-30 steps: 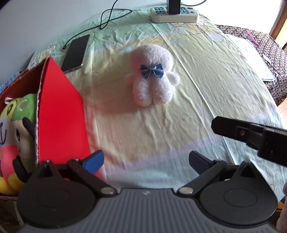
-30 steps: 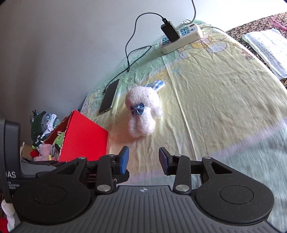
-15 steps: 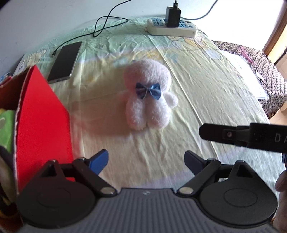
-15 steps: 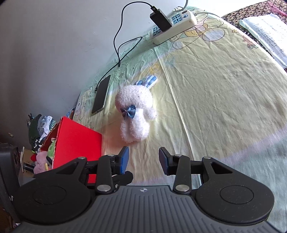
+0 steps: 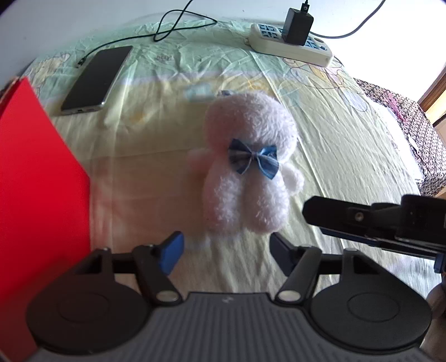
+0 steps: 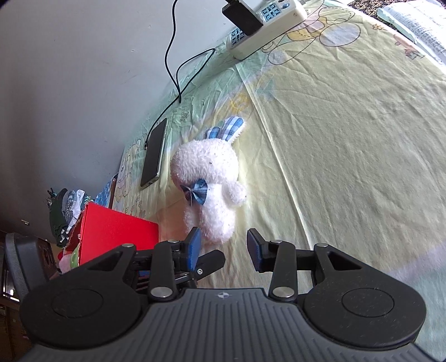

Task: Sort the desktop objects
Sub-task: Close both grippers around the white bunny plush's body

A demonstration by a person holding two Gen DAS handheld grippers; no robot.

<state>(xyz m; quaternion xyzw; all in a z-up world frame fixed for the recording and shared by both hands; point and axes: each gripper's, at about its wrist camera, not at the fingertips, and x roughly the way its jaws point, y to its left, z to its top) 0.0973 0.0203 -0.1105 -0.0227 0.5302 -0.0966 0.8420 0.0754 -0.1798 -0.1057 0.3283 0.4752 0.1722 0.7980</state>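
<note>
A white plush rabbit [image 5: 248, 164] with a blue bow lies on its back on the yellow sheet, feet toward me; it also shows in the right wrist view [image 6: 211, 183]. My left gripper [image 5: 227, 252] is open and empty, its fingertips just short of the rabbit's feet. My right gripper [image 6: 224, 246] is open and empty, just below and right of the rabbit's feet; its finger [image 5: 348, 217] reaches in from the right in the left wrist view. A red box [image 5: 36, 195] stands at the left, with plush toys [image 6: 68, 257] inside it.
A phone [image 5: 97, 79] on a black cable lies at the back left. A white power strip [image 5: 290, 46] with a black charger sits at the far edge. Papers [image 6: 418, 22] lie on a patterned surface at the right.
Both grippers have moved forward toward the rabbit, which now looks larger and closer. The red box has slid further to the left edge of the left wrist view. Both grippers stayed open.
</note>
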